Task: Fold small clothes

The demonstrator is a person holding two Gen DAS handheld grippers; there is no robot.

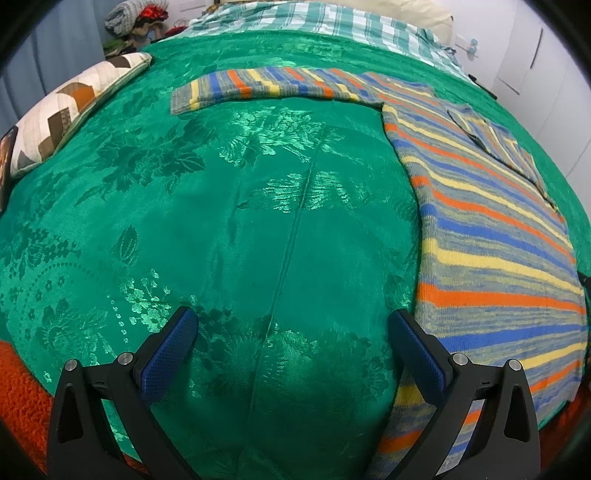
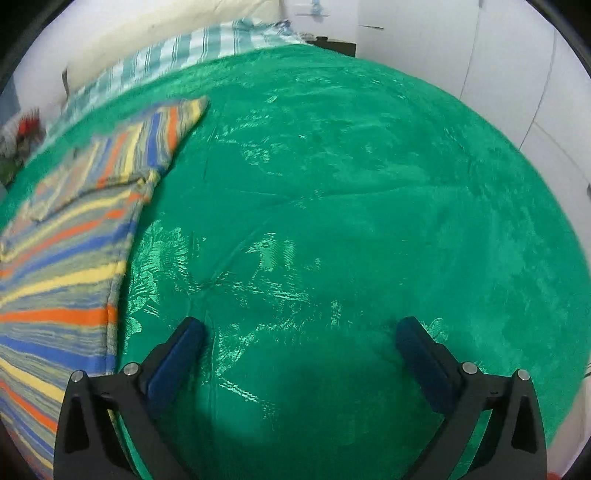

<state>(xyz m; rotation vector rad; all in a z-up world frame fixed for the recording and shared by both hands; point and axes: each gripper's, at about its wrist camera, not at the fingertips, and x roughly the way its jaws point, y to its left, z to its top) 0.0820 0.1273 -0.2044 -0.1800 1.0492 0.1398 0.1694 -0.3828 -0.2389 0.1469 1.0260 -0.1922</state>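
A small striped knit sweater [image 1: 491, 229], in orange, blue, yellow and grey, lies flat on the green bedspread [image 1: 229, 206]. One sleeve [image 1: 266, 86] stretches out to the left at the far side. My left gripper [image 1: 291, 317] is open and empty, hovering over the bedspread just left of the sweater's near hem. In the right wrist view the sweater [image 2: 62, 258] lies at the left, with a sleeve folded over the body. My right gripper [image 2: 303, 326] is open and empty over bare bedspread [image 2: 351, 184], to the right of the sweater.
A zigzag-patterned pillow [image 1: 70, 107] lies at the bed's left edge. A green plaid sheet [image 1: 325, 18] and a cream pillow [image 1: 417, 11] are at the head. Clutter [image 1: 136, 14] sits beyond the far left corner. White cupboards [image 2: 498, 74] stand to the right.
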